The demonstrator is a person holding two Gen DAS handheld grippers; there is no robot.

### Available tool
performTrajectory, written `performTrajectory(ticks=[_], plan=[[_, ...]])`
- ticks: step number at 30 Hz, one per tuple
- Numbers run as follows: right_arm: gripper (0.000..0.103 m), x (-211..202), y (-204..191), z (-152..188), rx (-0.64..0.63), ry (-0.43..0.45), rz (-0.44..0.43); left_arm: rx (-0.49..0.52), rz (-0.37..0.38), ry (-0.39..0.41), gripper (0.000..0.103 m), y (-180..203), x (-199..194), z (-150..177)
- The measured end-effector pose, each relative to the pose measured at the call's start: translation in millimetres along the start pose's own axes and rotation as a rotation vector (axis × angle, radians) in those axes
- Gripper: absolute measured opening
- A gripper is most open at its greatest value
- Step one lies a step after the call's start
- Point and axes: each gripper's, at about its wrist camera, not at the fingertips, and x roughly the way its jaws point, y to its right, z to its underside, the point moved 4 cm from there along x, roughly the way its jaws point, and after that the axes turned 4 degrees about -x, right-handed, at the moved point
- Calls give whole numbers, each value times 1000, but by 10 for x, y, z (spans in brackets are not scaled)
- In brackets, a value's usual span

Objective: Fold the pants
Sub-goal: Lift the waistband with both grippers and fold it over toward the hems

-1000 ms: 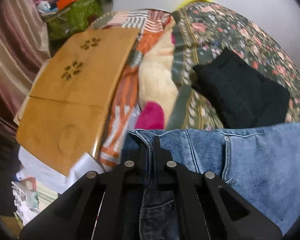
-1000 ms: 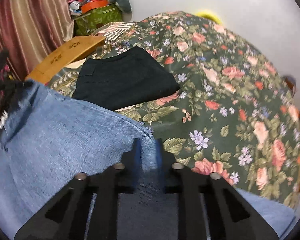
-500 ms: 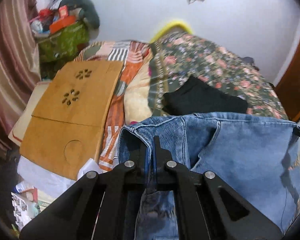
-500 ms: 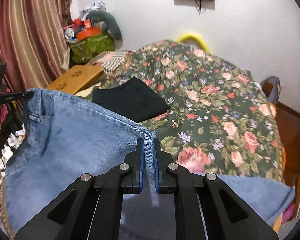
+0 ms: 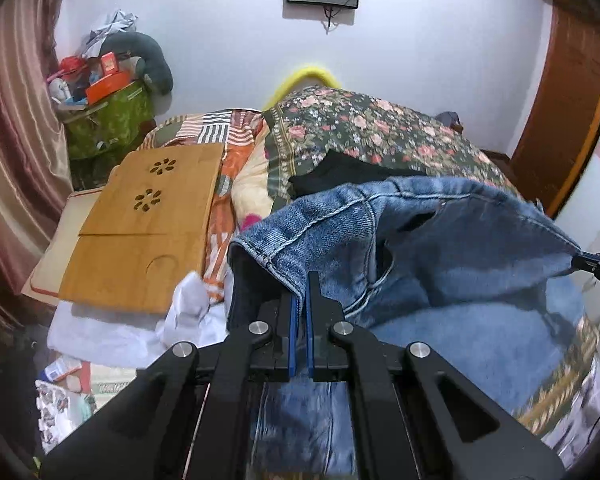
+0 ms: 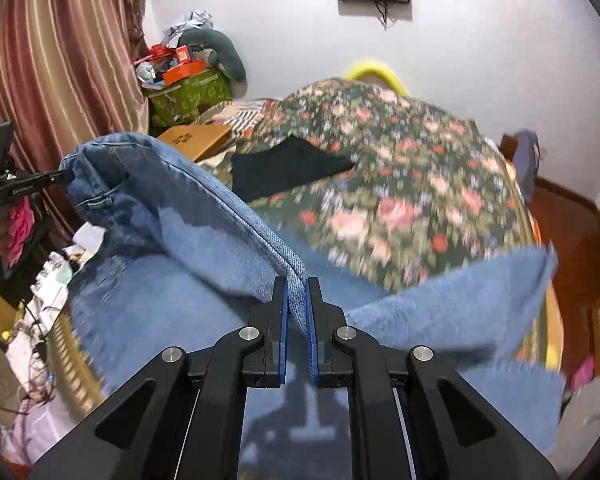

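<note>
The blue jeans point(image 5: 440, 248) hang in the air above the floral bed point(image 5: 380, 132), stretched by the waistband between both grippers. My left gripper point(image 5: 300, 300) is shut on one end of the waistband. My right gripper point(image 6: 296, 300) is shut on the other end of the jeans point(image 6: 188, 224). The right gripper's tip shows at the far right of the left wrist view point(image 5: 596, 260); the left gripper's tip shows at the left of the right wrist view point(image 6: 56, 178). The legs hang down below, blurred.
A folded black garment point(image 6: 288, 164) lies on the floral bedspread point(image 6: 400, 160). A wooden lap table point(image 5: 148, 224) rests on striped bedding to the left. A cluttered green box point(image 5: 108, 116) and curtain point(image 6: 52, 60) stand at the left; a wooden door point(image 5: 572, 92) at right.
Both grippers have risen with the jeans, lifting them well off the bed. The view now takes in the wall and screen, and the waistband is stretched wider between the grippers.
</note>
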Motion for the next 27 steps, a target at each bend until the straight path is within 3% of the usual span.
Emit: performTrajectory(ticks=[8, 15, 20, 23, 27], plan=[[7, 45, -270, 650, 48, -75, -9, -50, -24, -125, 3, -101, -50, 881], [9, 150, -319, 918, 81, -117, -17, -112, -27, -262, 3, -104, 123, 1545], [14, 22, -331, 920, 74, -115, -37, -88, -61, -235, 4, -62, -109, 1519], [23, -75, -254, 908, 86, -114, -29, -99, -84, -187, 9, -105, -314, 1326], [26, -240, 0, 830, 103, -85, 32, -92, -130, -143, 23, -49, -401, 989]])
